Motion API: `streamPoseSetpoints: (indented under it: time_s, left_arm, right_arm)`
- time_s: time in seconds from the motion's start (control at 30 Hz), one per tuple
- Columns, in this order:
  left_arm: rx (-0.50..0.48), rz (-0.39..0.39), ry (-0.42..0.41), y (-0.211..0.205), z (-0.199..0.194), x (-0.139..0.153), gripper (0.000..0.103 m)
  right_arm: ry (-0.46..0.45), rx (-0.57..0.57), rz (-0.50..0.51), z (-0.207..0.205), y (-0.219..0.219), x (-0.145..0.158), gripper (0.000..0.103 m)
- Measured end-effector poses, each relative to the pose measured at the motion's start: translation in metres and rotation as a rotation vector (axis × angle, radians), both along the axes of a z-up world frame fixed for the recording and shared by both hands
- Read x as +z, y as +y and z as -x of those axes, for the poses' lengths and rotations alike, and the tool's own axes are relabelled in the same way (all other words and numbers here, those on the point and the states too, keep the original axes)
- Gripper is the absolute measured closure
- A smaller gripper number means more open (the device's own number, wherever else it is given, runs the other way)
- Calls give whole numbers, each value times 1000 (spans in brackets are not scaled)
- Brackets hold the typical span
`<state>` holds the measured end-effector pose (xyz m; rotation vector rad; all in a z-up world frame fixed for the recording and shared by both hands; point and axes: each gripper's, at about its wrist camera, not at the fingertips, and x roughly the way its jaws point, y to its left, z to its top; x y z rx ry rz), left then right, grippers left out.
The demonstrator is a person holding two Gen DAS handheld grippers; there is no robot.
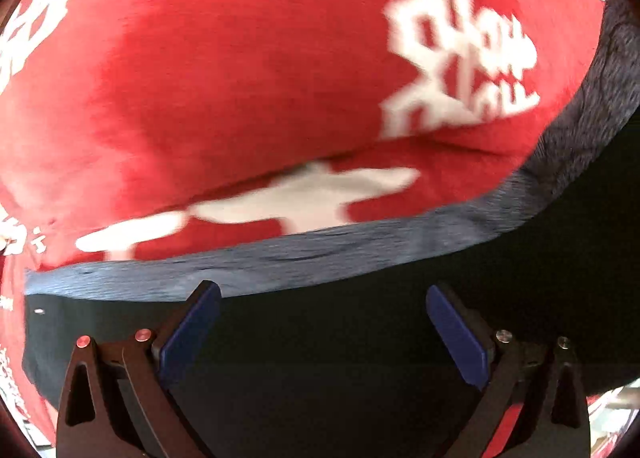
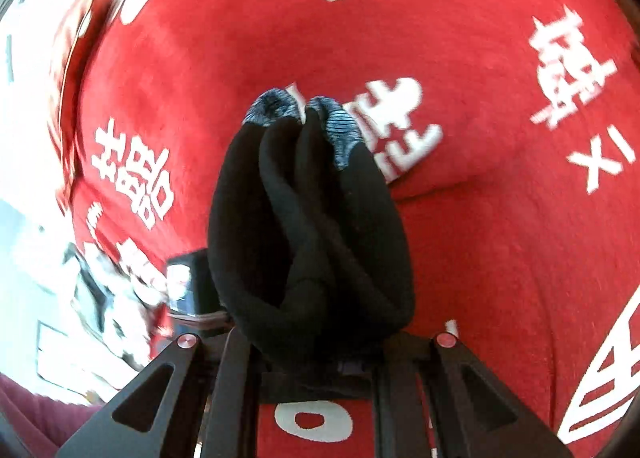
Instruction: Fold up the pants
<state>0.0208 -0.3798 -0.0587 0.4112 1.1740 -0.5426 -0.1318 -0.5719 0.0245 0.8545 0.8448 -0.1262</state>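
While the right gripper (image 2: pixel 320 342) pinches the bunched black pants with grey ribbed hem (image 2: pixel 308 218), its fingers risk slipping; the left gripper (image 1: pixel 322 334), spread empty at six o'clock, gives no support over the red printed cloth (image 1: pixel 240 78).

The pants (image 1: pixel 320 338) lay on the printed cloth (image 1: pixel 200 78), their waistband (image 1: pixel 280 262) along the edge farthest from the left gripper (image 1: pixel 322 334), which hung above them. A bunched part of the pants (image 2: pixel 312 226) hung above the cloth, pinched in the right gripper (image 2: pixel 316 342).

Red cloth (image 1: pixel 200 78) w/ white lettering covers surface; bright light at left.
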Motion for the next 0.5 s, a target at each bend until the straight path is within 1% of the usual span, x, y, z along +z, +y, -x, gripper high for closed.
streamPoseSetpoints:
  time_s: [0.03, 0.1, 0.13, 0.2, 0.3, 0.33, 0.4, 0.43, 0.47, 0.5]
  left_arm:
    - [12, -10, -6, 15, -5, 4, 0]
    - [35, -24, -15, 40, -15, 9, 0]
    - [58, -35, -22, 61, -23, 12, 0]
    - [97, -52, -20, 90, -33, 13, 0]
    - [170, -77, 8, 146, -58, 8, 0]
    - [201, -80, 18, 167, -63, 6, 0]
    - [232, -86, 22, 195, -69, 6, 0]
    - [240, -86, 25, 204, -70, 5, 0]
    - [254, -85, 31, 218, -71, 5, 0]
    - [262, -81, 37, 223, -73, 5, 0]
  right_arm:
    - [18, 30, 45, -11, 18, 4, 89]
    - [52, 82, 109, -27, 49, 1, 88]
    - [74, 114, 147, -39, 70, -2, 87]
    - [115, 162, 213, -61, 109, -9, 86]
    - [164, 259, 286, -94, 172, -31, 85]
    - [189, 296, 307, -103, 191, -42, 84]
    - [268, 362, 350, -117, 228, -69, 82]
    - [328, 391, 391, -123, 245, -84, 78]
    - [363, 399, 431, -125, 255, -92, 77]
    - [393, 403, 475, -127, 263, -95, 70]
